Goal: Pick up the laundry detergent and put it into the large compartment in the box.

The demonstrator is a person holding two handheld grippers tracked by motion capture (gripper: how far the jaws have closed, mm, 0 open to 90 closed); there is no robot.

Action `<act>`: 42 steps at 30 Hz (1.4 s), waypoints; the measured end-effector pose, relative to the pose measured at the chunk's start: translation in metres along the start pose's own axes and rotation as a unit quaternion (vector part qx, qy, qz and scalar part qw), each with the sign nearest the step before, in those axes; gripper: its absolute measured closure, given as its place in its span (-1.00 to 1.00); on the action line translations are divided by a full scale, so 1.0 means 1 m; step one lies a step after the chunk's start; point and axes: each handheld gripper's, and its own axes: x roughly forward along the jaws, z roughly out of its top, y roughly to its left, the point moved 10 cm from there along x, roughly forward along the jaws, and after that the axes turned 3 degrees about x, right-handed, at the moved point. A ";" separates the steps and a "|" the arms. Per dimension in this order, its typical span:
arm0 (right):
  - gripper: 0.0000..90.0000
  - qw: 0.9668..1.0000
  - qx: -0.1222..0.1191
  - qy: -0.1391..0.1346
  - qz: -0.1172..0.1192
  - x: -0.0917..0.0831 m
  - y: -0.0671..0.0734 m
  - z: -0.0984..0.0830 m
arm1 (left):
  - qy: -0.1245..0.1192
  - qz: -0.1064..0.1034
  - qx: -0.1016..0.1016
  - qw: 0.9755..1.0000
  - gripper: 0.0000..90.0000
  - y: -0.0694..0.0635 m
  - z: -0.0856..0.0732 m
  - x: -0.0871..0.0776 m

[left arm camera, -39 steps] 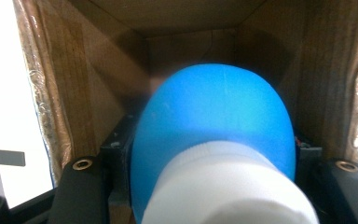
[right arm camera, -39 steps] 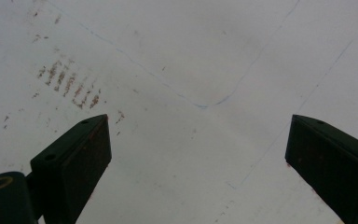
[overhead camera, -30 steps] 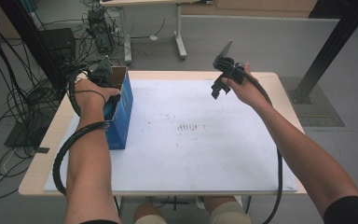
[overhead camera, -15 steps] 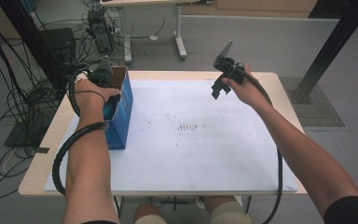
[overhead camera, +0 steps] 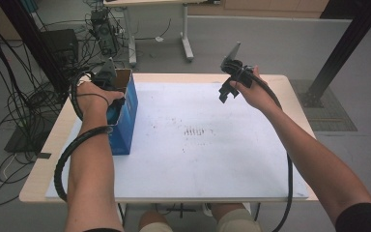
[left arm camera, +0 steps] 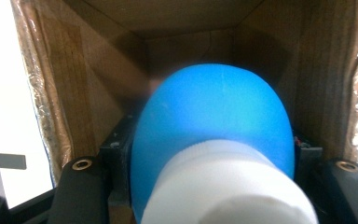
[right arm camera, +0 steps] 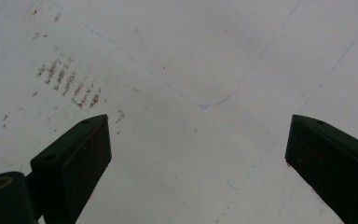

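A blue box (overhead camera: pixel 127 115) with a brown cardboard inside (left arm camera: pixel 98 88) stands open-topped at the table's left edge. My left gripper (left arm camera: pixel 213 154) reaches down into it, shut on a blue bottle (left arm camera: pixel 214 112) with a white cap (left arm camera: pixel 228 186); the jaws flank the bottle's sides. In the high view the left hand (overhead camera: pixel 94 96) covers the box's opening and hides the jaws. My right gripper (overhead camera: pixel 228 92) hovers above the table's far right part, open with nothing between its jaws (right arm camera: pixel 198 154), looking down on the white sheet (right arm camera: pixel 191 56).
The white sheet (overhead camera: pixel 212 159) covers most of the wooden table (overhead camera: pixel 43 159) and bears a patch of brown smudges (overhead camera: pixel 196 131). Cables and equipment (overhead camera: pixel 53 43) lie on the floor to the left. Another table's legs (overhead camera: pixel 186 34) stand behind, a black post (overhead camera: pixel 348 43) at right.
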 end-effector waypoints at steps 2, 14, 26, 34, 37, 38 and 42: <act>-0.85 1.000 0.001 0.000 -0.001 0.000 0.000 0.000 | 0.000 0.000 0.001 1.000 -0.18 0.000 0.000 0.000; -0.85 1.000 0.001 0.000 0.000 0.000 0.000 0.000 | 0.004 0.008 0.011 1.000 -0.20 -0.002 0.002 -0.002; -0.85 1.000 -0.004 0.001 0.001 0.002 0.002 0.001 | 0.007 0.011 0.014 1.000 -0.25 -0.002 0.001 -0.008; -0.85 1.000 -0.005 0.001 0.001 0.002 0.004 0.002 | 0.001 0.020 0.020 1.000 -0.29 -0.004 0.001 -0.019; -0.85 1.000 -0.004 0.001 0.001 0.002 0.005 0.002 | -0.001 0.024 0.020 0.999 -0.32 -0.004 0.000 -0.022; -0.85 1.000 -0.007 -0.001 0.001 0.002 0.005 0.002 | 0.000 0.022 0.019 1.000 -0.29 -0.005 0.000 -0.022; -0.85 1.000 -0.010 -0.003 0.001 0.002 0.007 0.002 | -0.002 0.025 0.020 0.999 -0.29 -0.006 0.000 -0.025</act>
